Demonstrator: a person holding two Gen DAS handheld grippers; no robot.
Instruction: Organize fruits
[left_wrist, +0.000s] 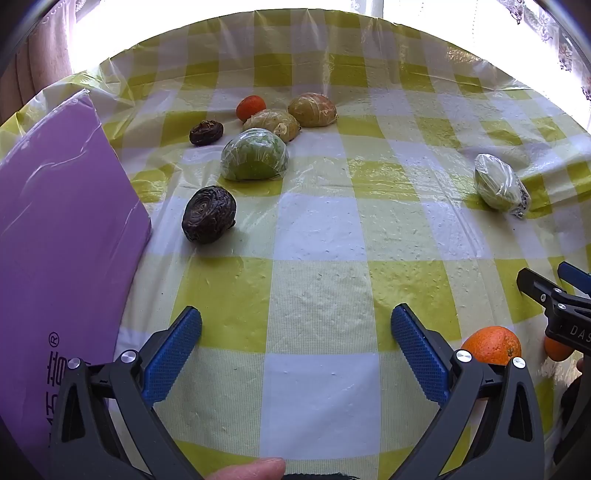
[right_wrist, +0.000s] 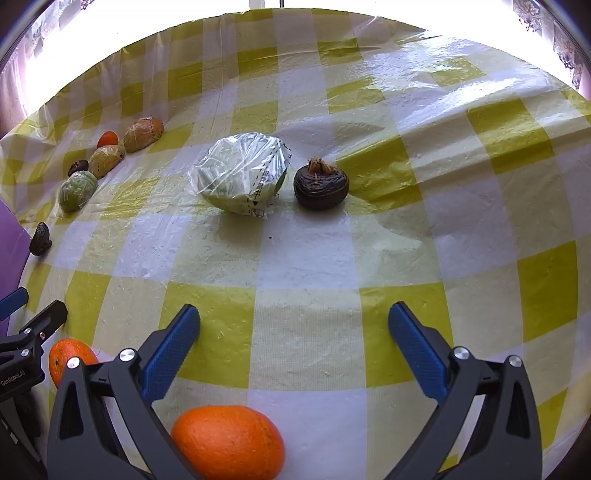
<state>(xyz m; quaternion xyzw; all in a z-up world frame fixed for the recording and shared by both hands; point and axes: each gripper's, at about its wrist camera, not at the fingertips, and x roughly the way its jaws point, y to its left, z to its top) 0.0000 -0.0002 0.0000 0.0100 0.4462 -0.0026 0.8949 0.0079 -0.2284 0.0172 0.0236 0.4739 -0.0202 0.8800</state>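
Fruit cluster sitting upper left; wrapped fruit, oranges still lying apart. Left gripper & right gripper both hanging wide open, gripping nothing.

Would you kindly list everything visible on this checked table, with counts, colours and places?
Round oranges: three, orange; one small at the far left cluster, two near the hand-held grippers.
Film-wrapped green fruits: two, green; one in the left cluster, one mid-table in loose clear wrap.
Film-wrapped yellow-brown fruits: two, tan; far left cluster.
Wrinkled dark round fruits: three, dark brown; two by the left cluster, one right of the loose-wrapped green fruit.
Purple flat board: one, purple; left edge.
Checked plastic tablecloth: one, yellow and white; over the whole table.
Left hand-held gripper: one, black with blue pads, open, empty.
Right hand-held gripper: one, same colours, open, empty.
Fingertip: one; bottom edge, left wrist view.
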